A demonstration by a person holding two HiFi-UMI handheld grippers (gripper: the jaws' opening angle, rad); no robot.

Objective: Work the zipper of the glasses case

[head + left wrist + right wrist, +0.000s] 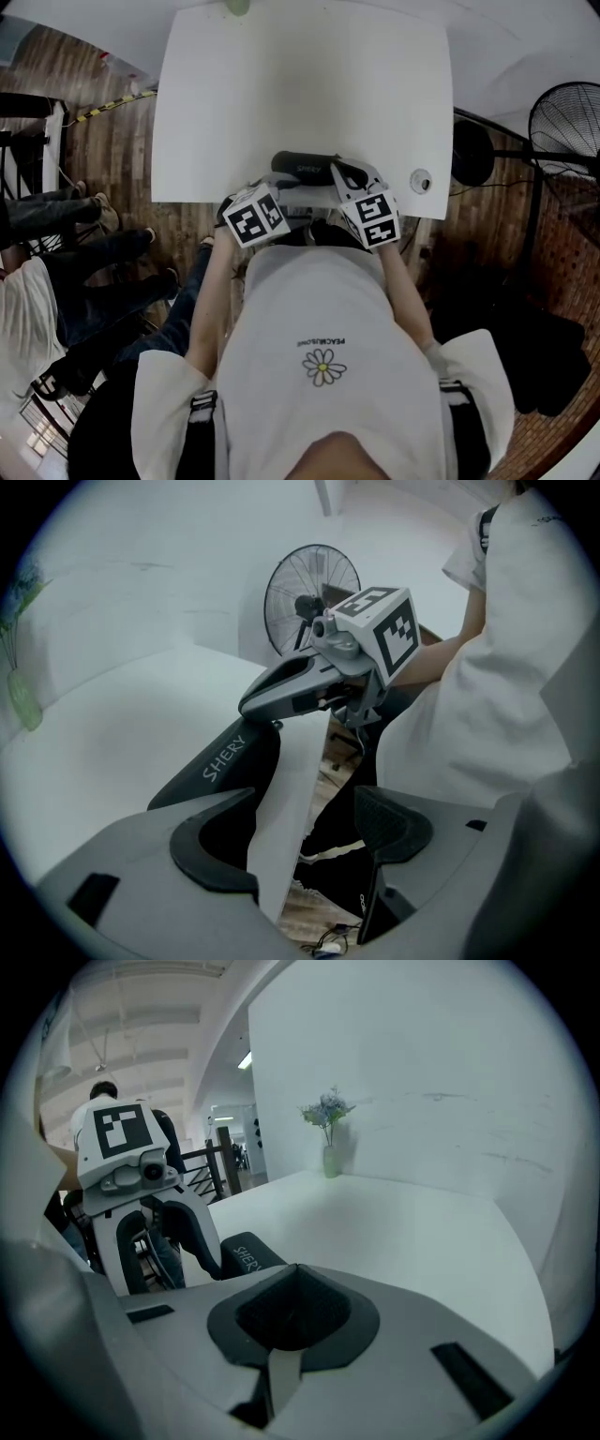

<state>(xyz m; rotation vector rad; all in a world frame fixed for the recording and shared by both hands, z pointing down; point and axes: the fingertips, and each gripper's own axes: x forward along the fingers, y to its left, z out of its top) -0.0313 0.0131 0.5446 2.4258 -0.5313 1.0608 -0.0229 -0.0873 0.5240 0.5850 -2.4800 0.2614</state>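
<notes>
White rectangular table [300, 84] is mostly bare, w/ wide free surface from centre out to 12 o'clock. Black oblong glasses case [305, 165] lies along the 6 o'clock edge, close to the person's body. Wooden floor [122, 150] shows just past that edge. Black round-caged floor fan [567, 117] stands off the table at 3 o'clock. Small pale-green vase [330, 1159] w/ pale flowers sits at the far 12 o'clock edge, well apart from the case. Case looks closed, tho the zip line is too small to tell for sure.

Left gripper [309, 827]: held low and about level, jaws wide apart. One end of the case sits just by its left pad, not squeezed, and the table edge runs btwn the jaws.

Right gripper [291, 1312]: pads pressed together, nothing seen btwn them, tips just beside the case's other end.
</notes>
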